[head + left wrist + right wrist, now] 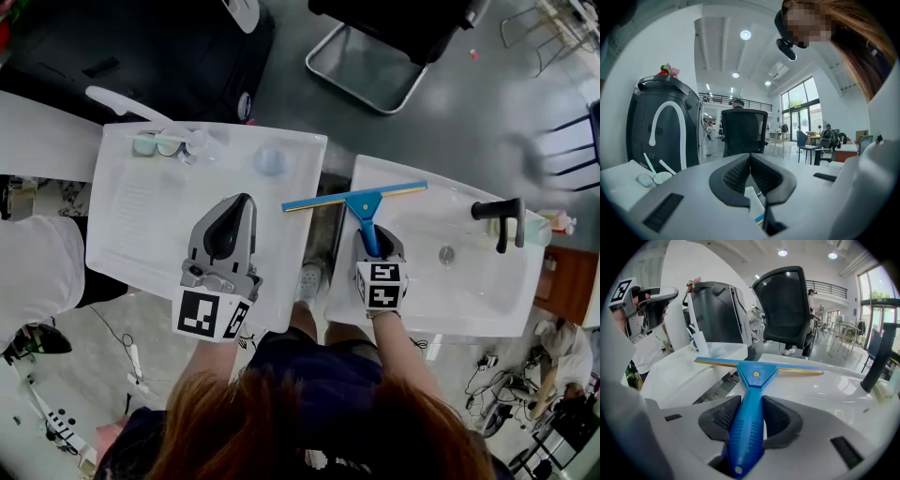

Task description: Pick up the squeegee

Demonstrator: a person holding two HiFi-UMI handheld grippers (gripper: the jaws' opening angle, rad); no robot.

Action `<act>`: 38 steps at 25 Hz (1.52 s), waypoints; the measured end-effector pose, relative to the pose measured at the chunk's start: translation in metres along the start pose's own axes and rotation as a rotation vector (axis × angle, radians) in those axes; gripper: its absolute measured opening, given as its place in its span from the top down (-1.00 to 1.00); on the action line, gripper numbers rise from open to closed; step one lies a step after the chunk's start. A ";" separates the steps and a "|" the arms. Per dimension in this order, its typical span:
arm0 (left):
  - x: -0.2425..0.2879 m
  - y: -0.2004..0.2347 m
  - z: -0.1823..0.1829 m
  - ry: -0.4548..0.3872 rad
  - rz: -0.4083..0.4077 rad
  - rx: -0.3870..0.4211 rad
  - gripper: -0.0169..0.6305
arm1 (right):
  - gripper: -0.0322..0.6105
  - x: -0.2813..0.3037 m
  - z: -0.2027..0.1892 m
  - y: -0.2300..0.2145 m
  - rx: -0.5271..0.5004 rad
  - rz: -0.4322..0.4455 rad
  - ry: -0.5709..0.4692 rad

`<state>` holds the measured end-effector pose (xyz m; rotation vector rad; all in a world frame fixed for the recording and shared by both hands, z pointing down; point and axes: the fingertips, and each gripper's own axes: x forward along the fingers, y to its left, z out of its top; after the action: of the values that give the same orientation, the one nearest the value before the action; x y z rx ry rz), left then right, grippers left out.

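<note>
Jaws on blue, gold-edged squeegee (755,380)

Right basin (473,286) open round drain (447,253); faucet (499,212) bars its right end, squeegee (366,201) its left (cups (165,144) crowd left counter's (150,230) corner).

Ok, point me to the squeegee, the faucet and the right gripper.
squeegee (364,201): head view, blue neck where handle meets blade.
faucet (495,210): head view, black top bar.
right gripper (750,401): right gripper view, midway between its fingertips, shut on the handle.
</note>
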<state>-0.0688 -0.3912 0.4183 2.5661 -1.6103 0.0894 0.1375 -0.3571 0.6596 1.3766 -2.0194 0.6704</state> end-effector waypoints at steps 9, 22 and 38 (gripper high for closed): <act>-0.015 0.008 0.021 -0.042 0.031 0.023 0.88 | 0.40 -0.040 0.042 -0.012 0.028 -0.040 -0.154; -0.033 -0.011 0.078 -0.144 0.039 0.068 0.88 | 0.41 -0.182 0.168 -0.028 -0.027 -0.116 -0.578; -0.040 -0.045 0.124 -0.236 0.002 0.099 0.88 | 0.41 -0.303 0.217 -0.031 -0.051 -0.182 -0.865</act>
<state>-0.0465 -0.3520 0.2878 2.7386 -1.7257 -0.1429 0.2111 -0.3252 0.2945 2.0074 -2.4475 -0.1074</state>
